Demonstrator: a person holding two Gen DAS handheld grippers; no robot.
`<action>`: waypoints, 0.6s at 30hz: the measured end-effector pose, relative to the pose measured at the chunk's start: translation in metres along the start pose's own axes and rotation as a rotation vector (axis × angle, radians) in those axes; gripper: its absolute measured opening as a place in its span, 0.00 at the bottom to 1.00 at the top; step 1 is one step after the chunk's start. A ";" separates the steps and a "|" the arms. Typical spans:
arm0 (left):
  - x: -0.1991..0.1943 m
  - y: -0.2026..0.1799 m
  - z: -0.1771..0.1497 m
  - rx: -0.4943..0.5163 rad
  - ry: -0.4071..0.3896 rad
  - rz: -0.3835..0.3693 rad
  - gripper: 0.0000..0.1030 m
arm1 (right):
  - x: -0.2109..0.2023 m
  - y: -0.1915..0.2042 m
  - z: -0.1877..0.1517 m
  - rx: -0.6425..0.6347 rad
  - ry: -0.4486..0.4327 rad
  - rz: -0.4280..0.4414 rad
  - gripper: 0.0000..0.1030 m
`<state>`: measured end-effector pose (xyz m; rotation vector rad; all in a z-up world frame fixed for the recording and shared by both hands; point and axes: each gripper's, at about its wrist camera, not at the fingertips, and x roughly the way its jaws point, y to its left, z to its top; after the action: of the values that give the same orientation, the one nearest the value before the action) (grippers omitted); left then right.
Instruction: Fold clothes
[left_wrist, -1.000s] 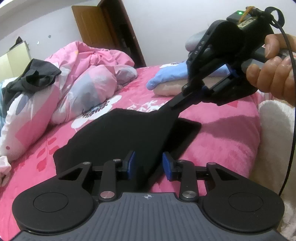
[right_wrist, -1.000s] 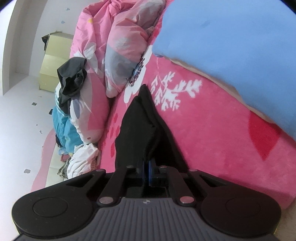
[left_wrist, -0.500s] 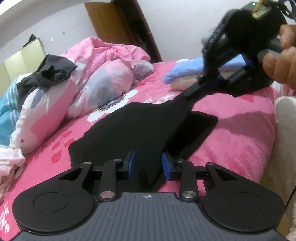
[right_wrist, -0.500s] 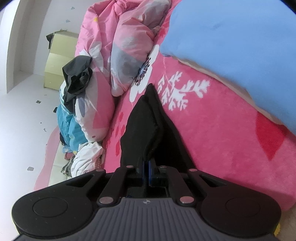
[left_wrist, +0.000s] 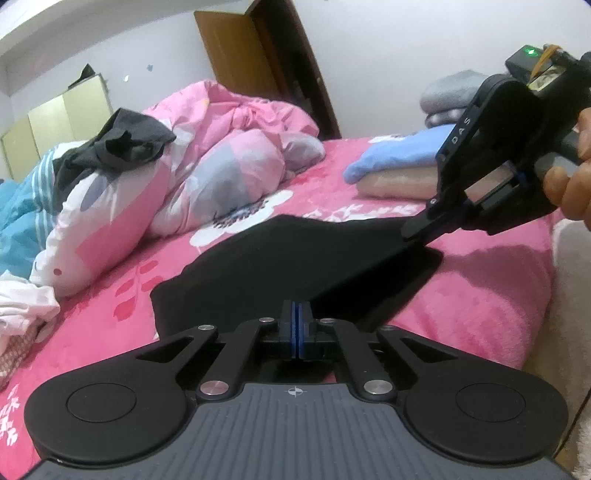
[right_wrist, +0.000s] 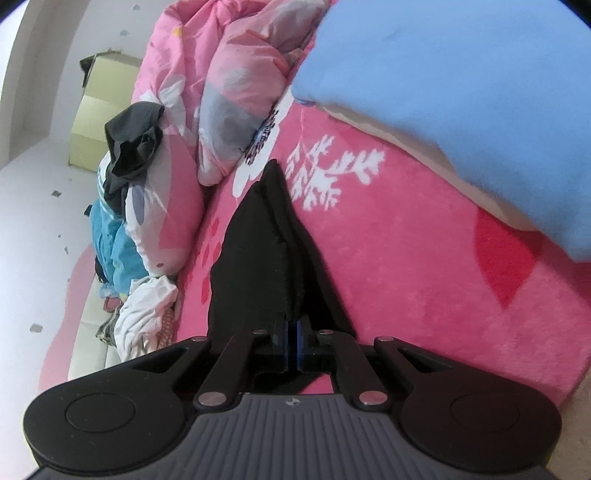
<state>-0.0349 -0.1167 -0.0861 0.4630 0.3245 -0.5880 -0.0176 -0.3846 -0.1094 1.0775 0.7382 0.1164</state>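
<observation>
Now clamped, left hand-held gripper (left_wrist: 296, 314) pinches black garment's (left_wrist: 280, 258) near edge.

Black garment (left_wrist: 280, 266), plain dark fabric, lifted taut over the pink bed (left_wrist: 480, 295); near edge and far right corner raised, left part lying flat. Folded double, tapering far.

My left gripper (left_wrist: 296, 317), open around the black garment's (left_wrist: 295, 258) edge a second ago, now pinches it.
</observation>
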 end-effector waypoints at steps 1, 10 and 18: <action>-0.002 0.000 0.000 0.001 -0.005 -0.002 0.00 | -0.001 0.001 0.000 -0.008 0.000 0.000 0.03; -0.008 -0.003 -0.001 0.043 0.005 -0.029 0.00 | -0.006 0.004 -0.002 -0.047 0.007 -0.004 0.02; -0.007 -0.003 -0.002 0.061 0.019 -0.049 0.00 | -0.005 0.001 -0.004 -0.057 0.030 -0.022 0.02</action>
<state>-0.0427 -0.1143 -0.0857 0.5211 0.3377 -0.6430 -0.0234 -0.3837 -0.1069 1.0147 0.7690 0.1340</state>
